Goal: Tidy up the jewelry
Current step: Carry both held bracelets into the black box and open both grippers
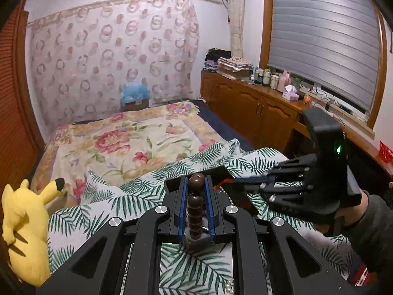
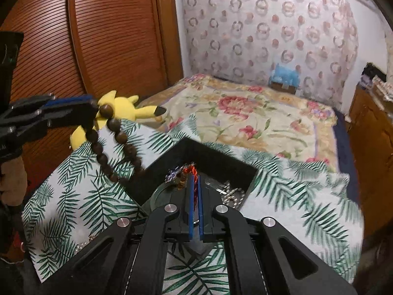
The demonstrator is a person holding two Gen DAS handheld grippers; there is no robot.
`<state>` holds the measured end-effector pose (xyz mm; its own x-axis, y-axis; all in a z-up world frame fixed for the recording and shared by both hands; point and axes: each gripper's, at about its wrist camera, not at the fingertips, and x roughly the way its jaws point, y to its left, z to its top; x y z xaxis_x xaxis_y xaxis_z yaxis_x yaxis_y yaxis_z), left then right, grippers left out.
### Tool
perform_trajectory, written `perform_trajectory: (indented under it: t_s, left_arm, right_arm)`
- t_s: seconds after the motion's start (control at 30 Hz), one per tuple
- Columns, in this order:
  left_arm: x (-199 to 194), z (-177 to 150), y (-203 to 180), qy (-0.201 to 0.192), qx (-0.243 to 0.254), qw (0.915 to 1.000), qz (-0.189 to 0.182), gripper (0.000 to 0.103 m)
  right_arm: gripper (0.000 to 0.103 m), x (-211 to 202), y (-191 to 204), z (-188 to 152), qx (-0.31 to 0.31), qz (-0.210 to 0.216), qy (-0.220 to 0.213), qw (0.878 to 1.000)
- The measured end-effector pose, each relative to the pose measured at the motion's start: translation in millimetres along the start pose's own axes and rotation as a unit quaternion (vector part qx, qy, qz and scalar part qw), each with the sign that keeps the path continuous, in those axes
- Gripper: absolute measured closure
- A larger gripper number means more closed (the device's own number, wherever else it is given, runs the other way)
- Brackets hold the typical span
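Dark brown wooden beads, round and glossy, make up the bracelet [image 1: 195, 205] that the left gripper [image 1: 196, 184] pinches between its blue pads at the lower middle of the left wrist view. In the right wrist view the same bracelet [image 2: 110, 142] hangs as a loop from this gripper [image 2: 94, 108] at the left of the frame, above the leaf-print cloth [image 2: 81, 196], and is a little blurred.

The right gripper [image 2: 195, 179] has its blue pads pressed almost together on a red cord [image 2: 194, 172], at the lower middle of its own view. In the left wrist view this gripper [image 1: 235, 180] comes in from the right, and the red cord [image 1: 222, 184] shows at its tip.

Just behind the tips lies a black box [image 2: 216, 157], open, on the leaf-print cloth. Inside it I can see a silver chain [image 2: 233, 194] at the right side and some small mixed pieces [image 2: 174, 174] near the middle; what exactly they are I cannot tell. A few pearl-like beads [image 2: 82, 245] lie on the cloth at the lower left.

Farther back is a yellow plush toy [image 2: 122, 108], then a flowered bed cover [image 2: 245, 115], and a patterned curtain [image 2: 270, 24] on the far wall.
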<state>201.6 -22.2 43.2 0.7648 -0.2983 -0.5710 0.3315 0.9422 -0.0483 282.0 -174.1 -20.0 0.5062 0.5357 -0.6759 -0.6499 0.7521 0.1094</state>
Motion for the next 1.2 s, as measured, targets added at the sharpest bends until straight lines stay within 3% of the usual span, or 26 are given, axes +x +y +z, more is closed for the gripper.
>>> perform_trajectory:
  t_s: [0.23, 0.33, 0.87, 1.2]
  left_arm:
    - [20, 5, 0, 0.010, 0.006, 0.9999, -0.004, 0.090]
    - [28, 6, -1, 0.014, 0.006, 0.9998, -0.009, 0.090]
    - [51, 8, -33, 0.034, 0.031, 0.9975, -0.053, 0.090]
    - [81, -13, -24, 0.080, 0.022, 0.9958, -0.038, 0.090]
  right_arm:
    - [0.098, 20, -3, -11, -0.011, -0.010, 0.026, 1.000]
    - [0.088, 18, -7, -13, -0.008, -0.017, 0.022, 1.000]
    - [0.088, -19, -38, -40, 0.037, -0.056, 0.002, 0.998]
    - [0.088, -22, -38, -54, 0.049, -0.053, 0.006, 0.997]
